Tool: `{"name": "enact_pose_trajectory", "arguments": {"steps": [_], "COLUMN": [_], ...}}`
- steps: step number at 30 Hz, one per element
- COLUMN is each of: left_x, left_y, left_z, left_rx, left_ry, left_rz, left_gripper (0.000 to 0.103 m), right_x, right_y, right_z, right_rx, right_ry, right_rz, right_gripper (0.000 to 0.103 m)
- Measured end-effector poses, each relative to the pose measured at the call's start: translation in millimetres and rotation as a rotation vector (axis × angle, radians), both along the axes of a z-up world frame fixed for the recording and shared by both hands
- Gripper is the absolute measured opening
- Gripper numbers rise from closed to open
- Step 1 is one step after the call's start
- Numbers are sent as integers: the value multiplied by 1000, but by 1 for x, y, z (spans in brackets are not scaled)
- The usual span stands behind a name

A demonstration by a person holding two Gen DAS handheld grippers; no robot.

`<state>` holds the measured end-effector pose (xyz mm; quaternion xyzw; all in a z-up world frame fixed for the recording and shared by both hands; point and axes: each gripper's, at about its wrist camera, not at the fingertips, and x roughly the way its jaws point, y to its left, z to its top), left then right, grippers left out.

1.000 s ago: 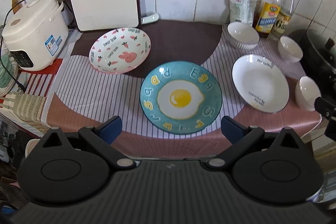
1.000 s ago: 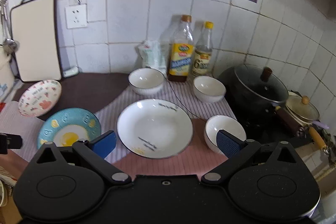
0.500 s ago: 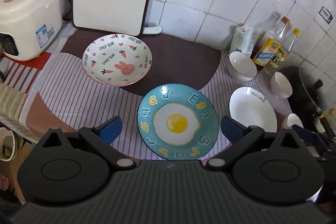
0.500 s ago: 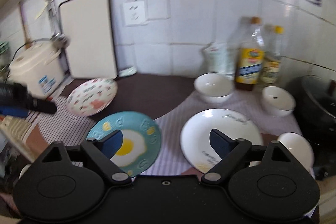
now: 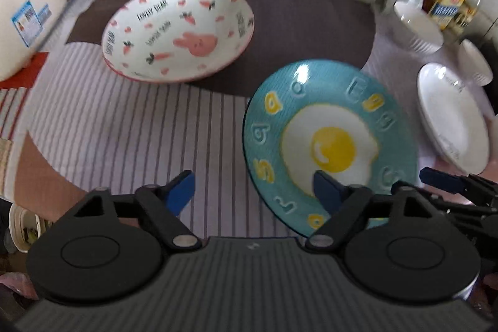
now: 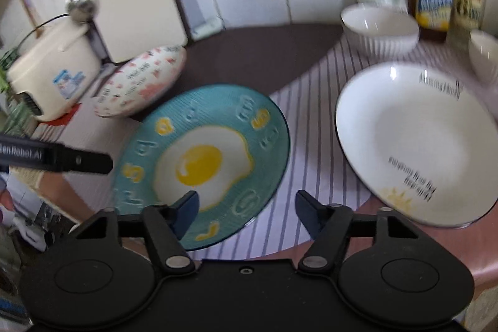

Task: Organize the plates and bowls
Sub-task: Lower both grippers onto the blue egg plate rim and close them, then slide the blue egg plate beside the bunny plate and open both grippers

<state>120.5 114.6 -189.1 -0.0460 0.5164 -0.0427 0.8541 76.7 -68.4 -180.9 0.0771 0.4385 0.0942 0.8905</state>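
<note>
Both grippers hang low over the teal egg plate (image 5: 330, 142), which lies flat on the striped surface (image 5: 124, 126) between the rabbit plate (image 5: 179, 33) and the white plate (image 6: 417, 142). The left gripper (image 5: 252, 192) is closing, nothing pinched, one finger over the plate's near rim. The right gripper (image 6: 246, 207) is closing too, empty, straddling the opposite edge.

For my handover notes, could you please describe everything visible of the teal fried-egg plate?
The teal plate is round and glossy, ceramic by its look, with a fried egg painted at its centre and raised yellow and teal letters around the rim. It lies flat and empty on the striped mat, apart from the other dishes. Nothing visibly grips it.
</note>
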Motion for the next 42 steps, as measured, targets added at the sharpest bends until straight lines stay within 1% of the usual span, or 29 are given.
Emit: {"name": "enact_pose_trajectory", "arguments": {"steps": [1,3,5,6,8,11,13,14,16,19,21,24,28,30,33,35,37,42], "left_x": [1,5,8,9,12,19,25,27,28,27,27,30,35,35,36,37,37,45], "left_y": [0,1,4,5,4,5,6,6,6,-3,-6,-4,-1,-2,-1,0,1,-2], "left_z": [-6,-14,-17,-16,-16,-21,-28,-32,-34,-35,-36,-36,-35,-33,-28,-25,-20,0], "left_rx": [-3,-26,-73,-85,-87,-85,-73,-63,-81,-66,-69,-83,-87,-74,-66,-77,-86,-96], "left_ry": [2,10,2,-3,-5,25,49,62,60,34,32,57,90,103,99,112,101,65], "left_rz": [-9,-21,-30,-34,-39,-37,-30,-24,-30,-65,-56,-53,-29,-16,-24,-28,-27,-41], "left_gripper": [76,76,75,75,74,60,44,37,33,30,30,29,27,27,27,27,27,27], "right_x": [3,7,7,7,9,12,14,15,17,18,16,14,17,21,24,25,28,35], "right_y": [-1,-4,-6,-7,-11,-11,-9,-10,-12,-21,-23,-24,-22,-21,-19,-20,-21,-25], "right_z": [-7,-16,-20,-20,-20,-20,-22,-23,-25,-27,-30,-32,-29,-25,-13,-6,0,18], "right_rx": [16,48,68,83,127,126,120,118,141,201,215,219,198,189,176,176,173,169], "right_ry": [16,41,50,54,56,56,61,66,67,83,69,53,69,86,78,75,80,46], "right_rz": [-17,-39,-59,-73,-103,-112,-107,-108,-127,-170,-175,-179,-152,-131,-89,-72,-54,-29], "right_gripper": [58,52,44,41,39,31,24,22,21,17,17,17,19,19,18,19,19,19]}}
